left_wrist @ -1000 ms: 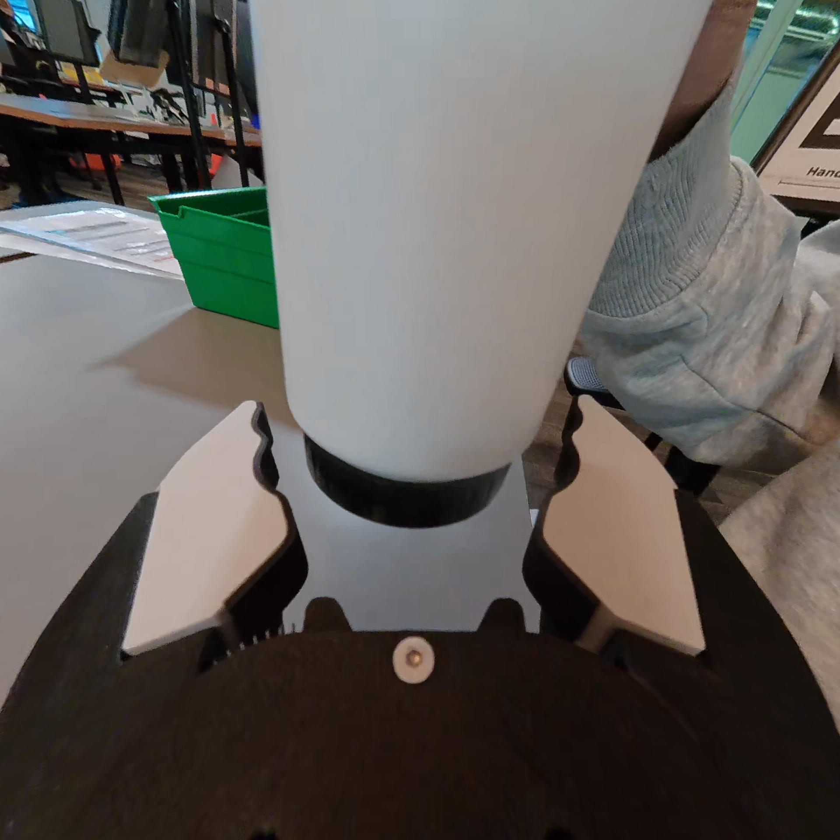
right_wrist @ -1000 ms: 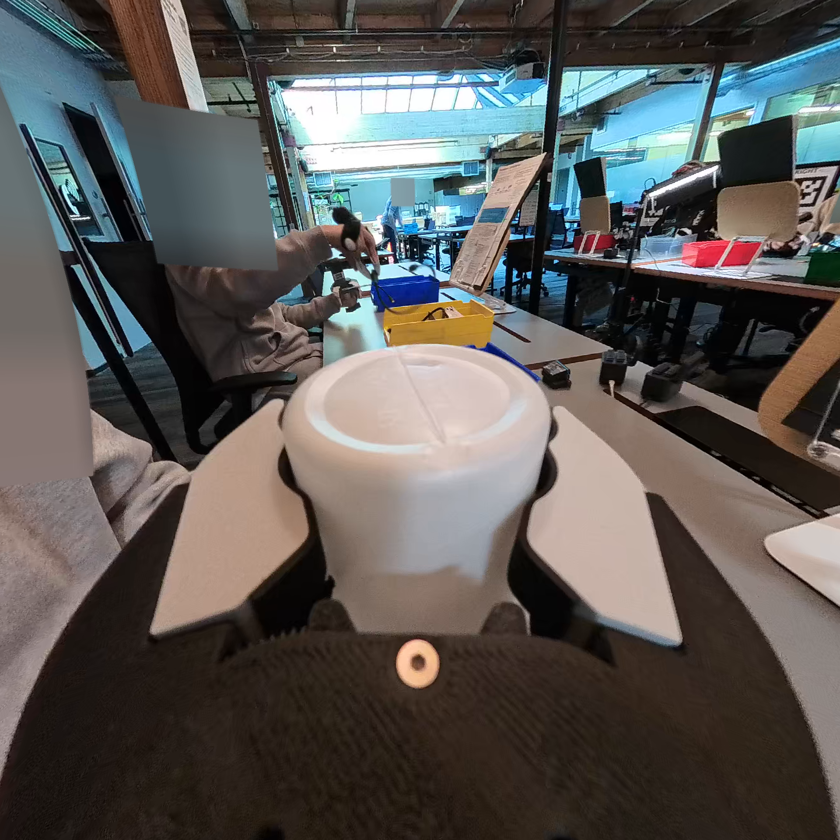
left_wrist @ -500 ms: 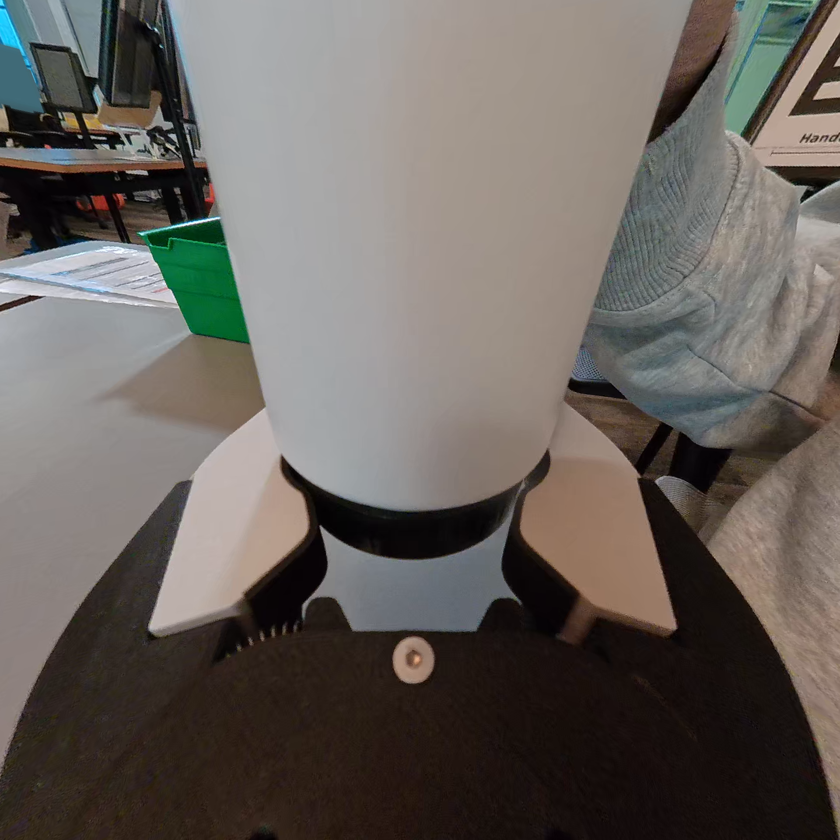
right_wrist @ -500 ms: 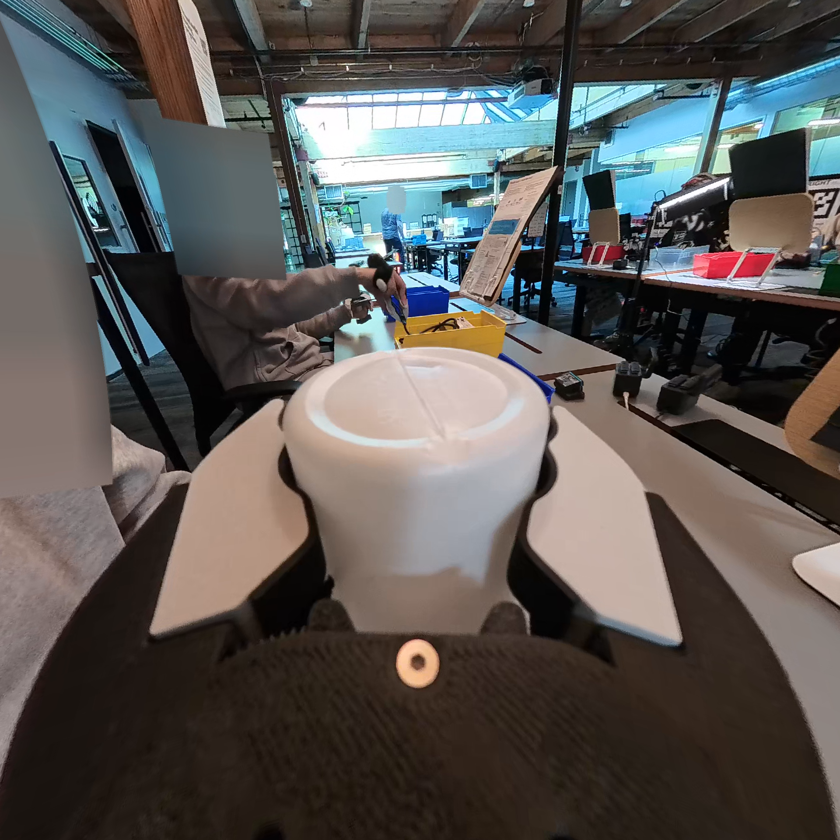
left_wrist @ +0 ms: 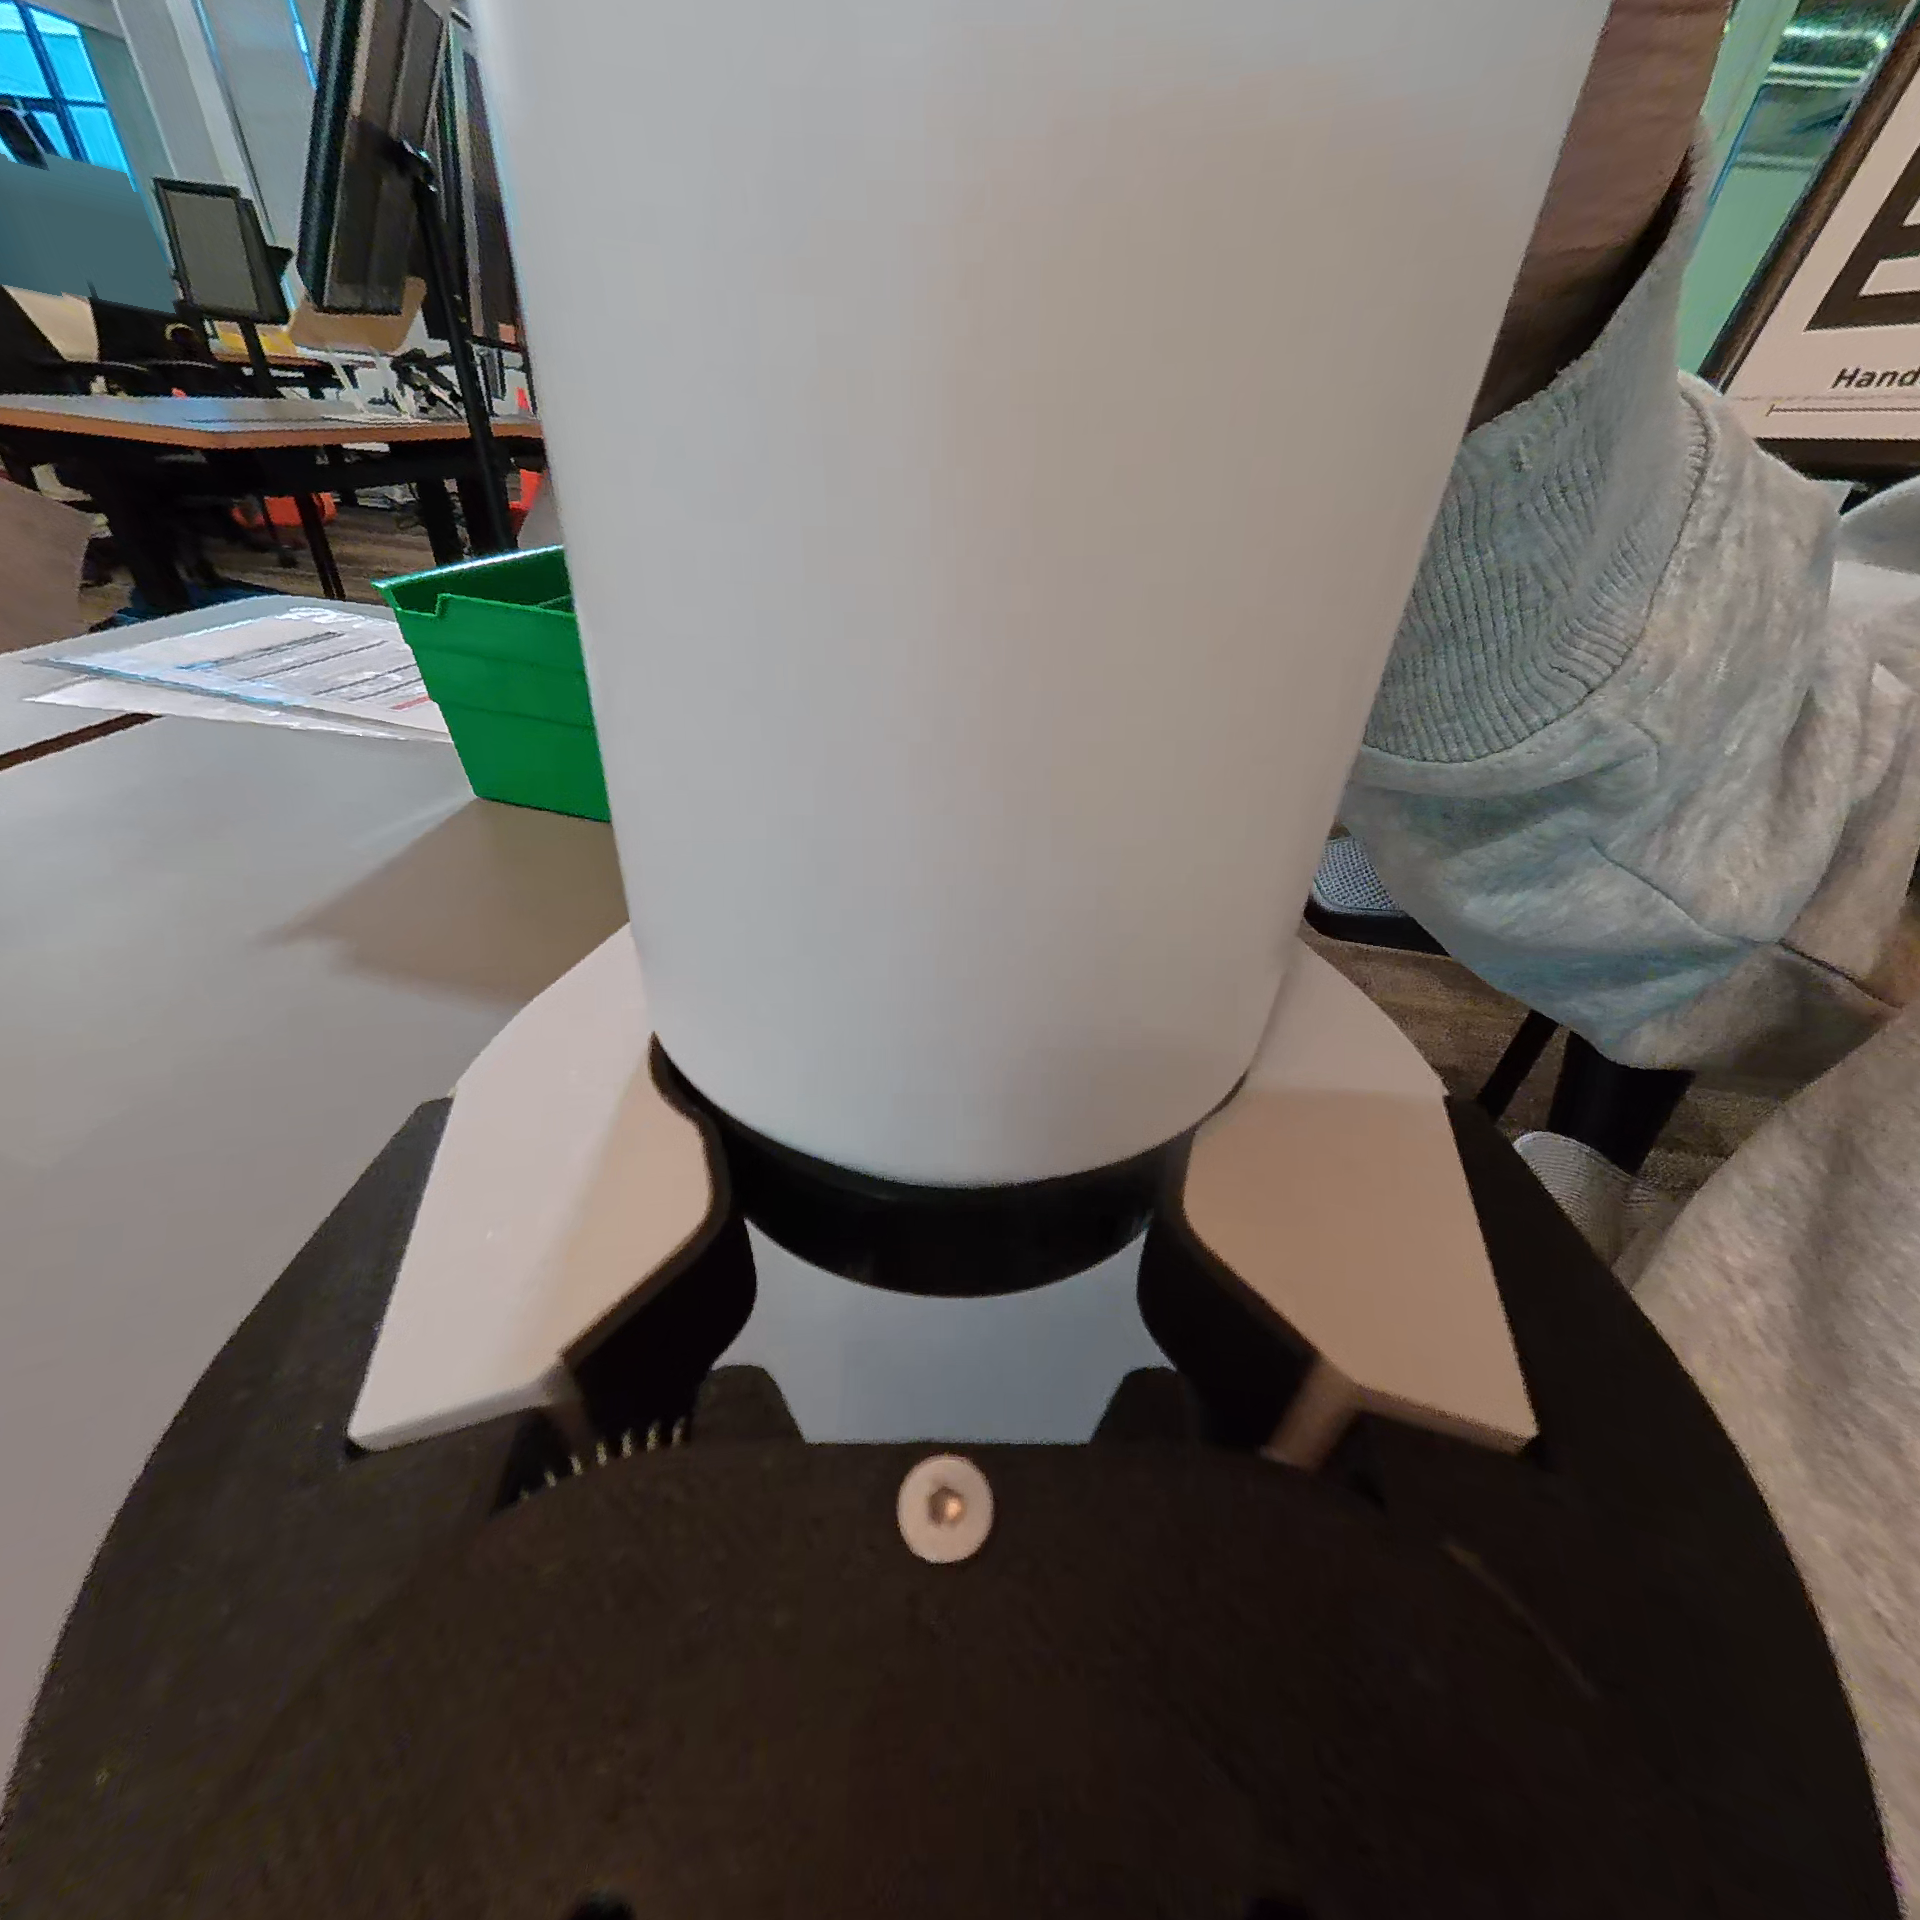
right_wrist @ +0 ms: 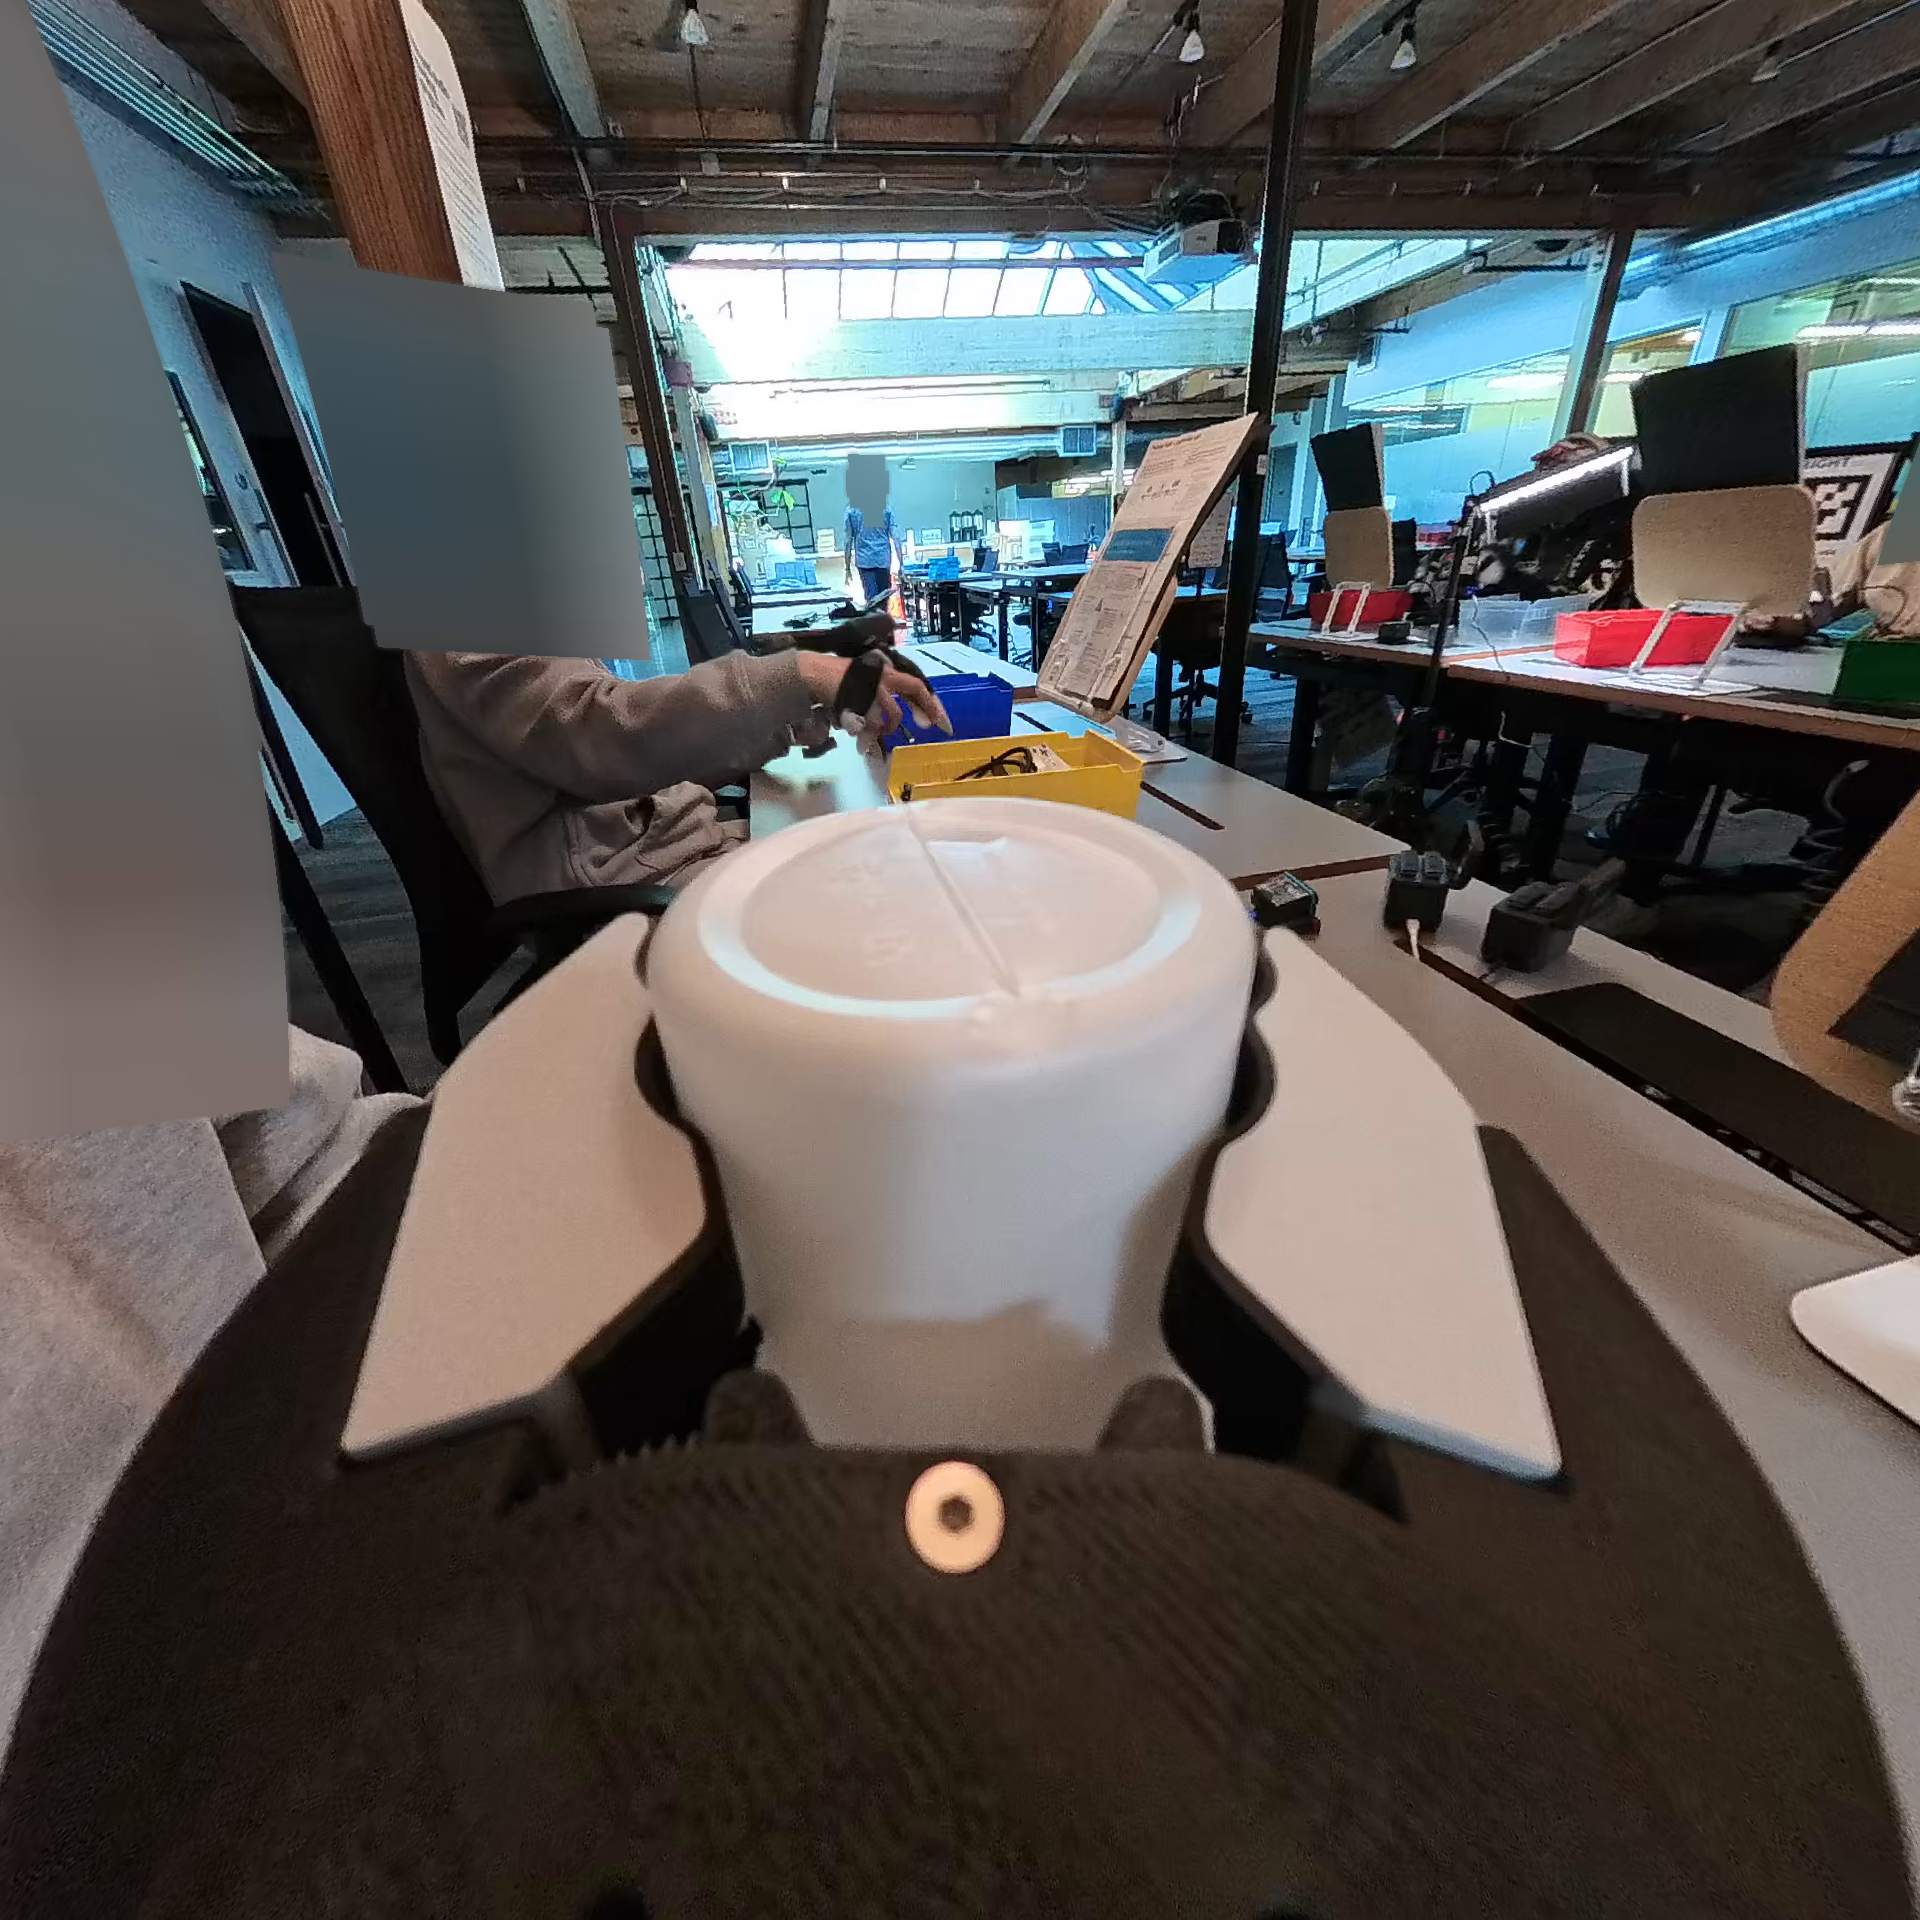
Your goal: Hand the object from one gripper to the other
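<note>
The green open-topped plastic bin (left_wrist: 499, 675) stands on the grey table (left_wrist: 208, 987) beyond my left gripper, partly hidden by the bottle; inner dividers show at its rim, but its contents cannot be seen. In the right wrist view, the yellow plastic bin (right_wrist: 1023, 774) on the far table holds a black cable and a small light-coloured item, and the blue plastic bin (right_wrist: 966, 698) sits just behind it, contents hidden. Two red trays (right_wrist: 1631, 636) stand on the desks to the right.

The tall white plastic bottle with a black screw cap (left_wrist: 945, 582) is held in the air between both grippers. My left gripper (left_wrist: 940, 1174) is closed around the cap end: its two white fingers (left_wrist: 561, 1236) press against the black cap (left_wrist: 935, 1231) and the bottle's lower rim on both sides. My right gripper (right_wrist: 951, 1081) is clamped on the opposite end of the same bottle: the fingers (right_wrist: 530, 1205) hug the white body just below the round, recessed base (a moulded seam runs across it), which faces away from the camera.

A grey knitted sleeve (left_wrist: 1590, 707) shows right of the bottle in the left wrist view. A seated person in a grey top (right_wrist: 582, 758) works at the far table.
</note>
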